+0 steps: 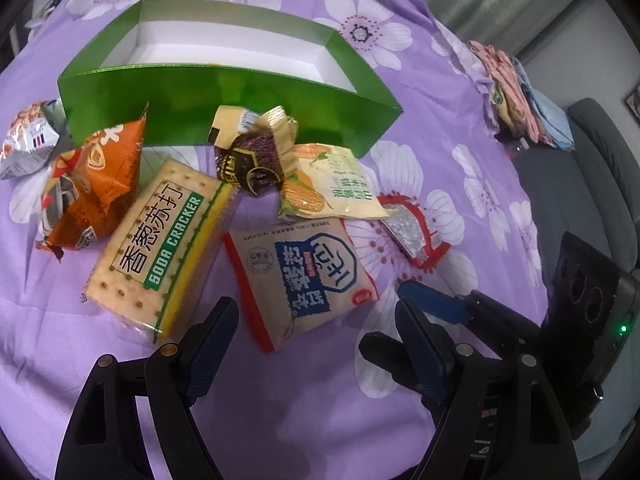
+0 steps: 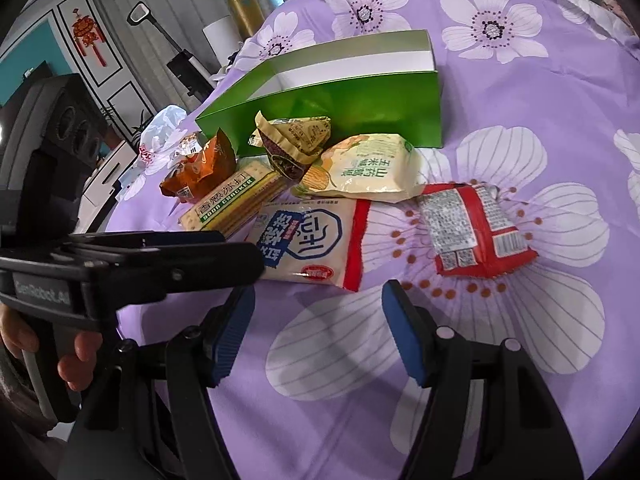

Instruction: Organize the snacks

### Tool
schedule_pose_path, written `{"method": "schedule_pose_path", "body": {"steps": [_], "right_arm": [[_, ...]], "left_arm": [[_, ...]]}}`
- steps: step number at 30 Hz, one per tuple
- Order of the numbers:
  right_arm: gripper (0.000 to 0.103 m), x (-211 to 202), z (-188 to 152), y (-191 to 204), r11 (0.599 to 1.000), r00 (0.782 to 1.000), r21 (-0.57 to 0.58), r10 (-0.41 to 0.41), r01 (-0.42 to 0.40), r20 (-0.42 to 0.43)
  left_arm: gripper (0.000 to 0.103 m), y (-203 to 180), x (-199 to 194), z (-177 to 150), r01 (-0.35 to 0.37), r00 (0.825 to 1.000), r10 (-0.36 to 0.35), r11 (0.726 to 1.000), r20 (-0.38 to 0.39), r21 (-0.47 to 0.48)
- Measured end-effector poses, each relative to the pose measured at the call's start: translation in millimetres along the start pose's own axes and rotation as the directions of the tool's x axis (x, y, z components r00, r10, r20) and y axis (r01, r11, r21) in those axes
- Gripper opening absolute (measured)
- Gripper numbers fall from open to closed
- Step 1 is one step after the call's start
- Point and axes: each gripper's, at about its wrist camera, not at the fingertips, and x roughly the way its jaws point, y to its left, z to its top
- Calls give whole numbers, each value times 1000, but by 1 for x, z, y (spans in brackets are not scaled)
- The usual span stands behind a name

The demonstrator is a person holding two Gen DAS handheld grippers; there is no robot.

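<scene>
Green box (image 1: 224, 120) sits empty on desk (image 1: 280, 420), snacks heaped just in front. Both tongs, left (image 1: 316, 344) & right (image 2: 318, 332), released, hovering. Grab nearest packet (image 1: 304, 280) by its edge, lift over box wall.

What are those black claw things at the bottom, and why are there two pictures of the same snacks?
Those claws are grabbers that a person holds, one in each hand. Each has a small camera looking out along its two fingers, so you get two pictures of one table.

One picture comes from the left gripper, the other from the right gripper. Both are open and hold nothing.

On the purple flowered cloth stands a green box, and what shows of its inside is bare. In front lie snack packs: a soda cracker pack, an orange bag, a corn snack bag, a beige and blue pack and a red pack.
</scene>
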Motion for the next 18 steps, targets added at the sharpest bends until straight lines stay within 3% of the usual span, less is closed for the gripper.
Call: {"method": "schedule_pose_path", "body": {"steps": [9,15,18], "right_arm": [[67,15,9,0,1000,1000,-10,13,-13,-9],[65,24,12,3,999,999,-27,27,-27,-17],[55,25,11,6,999,1000,-46,26,-27,-17]], "left_arm": [[80,9,9,5,10,1000,-10,1000,-3,-26],[61,13,11,7,19,1000,-19,999,-2,-39],[56,14,13,8,24,1000,-24,999,-5,-42]]}}
